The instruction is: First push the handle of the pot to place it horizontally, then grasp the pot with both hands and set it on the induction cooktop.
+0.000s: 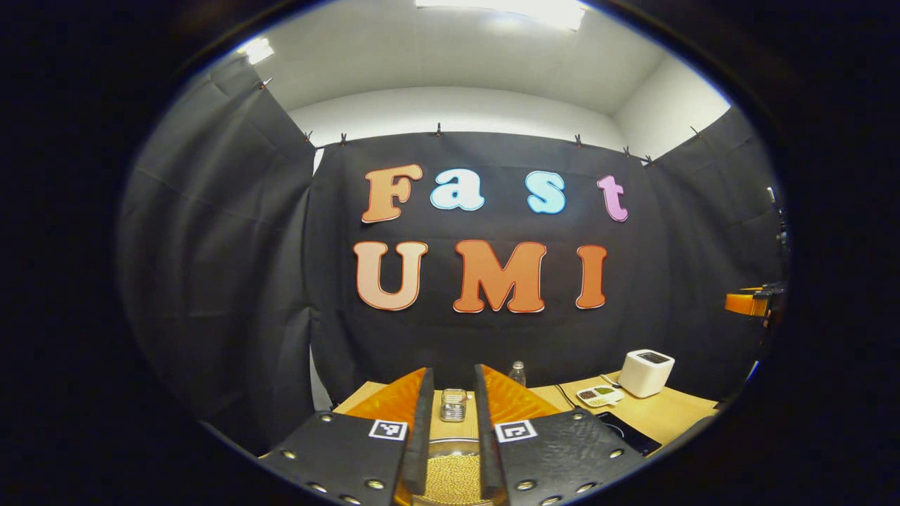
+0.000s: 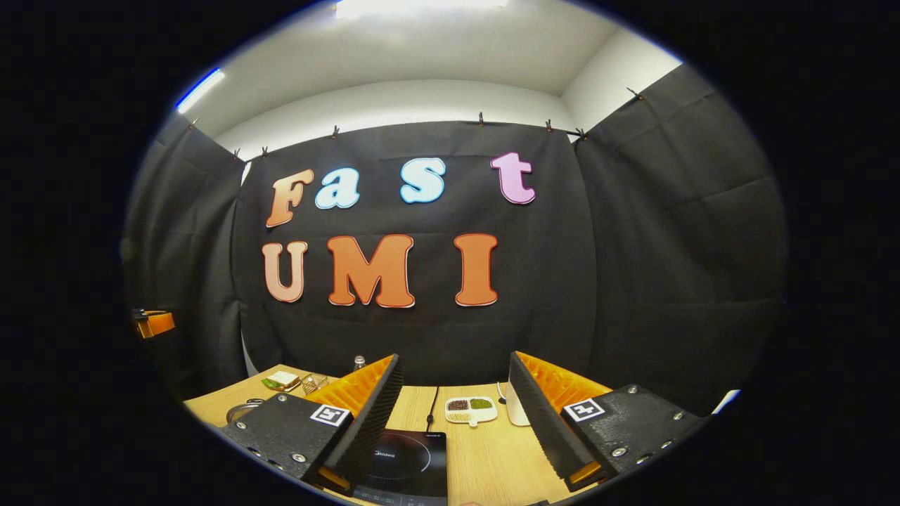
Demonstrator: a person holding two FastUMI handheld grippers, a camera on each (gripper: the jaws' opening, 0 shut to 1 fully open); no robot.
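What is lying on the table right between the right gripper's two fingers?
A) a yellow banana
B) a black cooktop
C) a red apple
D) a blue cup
B. In the right gripper view, the flat black induction cooktop lies on the wooden table, seen through the open gap between the right gripper fingers, with nothing held in them.

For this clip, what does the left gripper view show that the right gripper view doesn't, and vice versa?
Left gripper view: the pot, holding pale grains, between its fingers, and a glass jar beyond. Right gripper view: the induction cooktop below its fingers, and a sandwich. Both: the wooden table, divided dish and small bottle.
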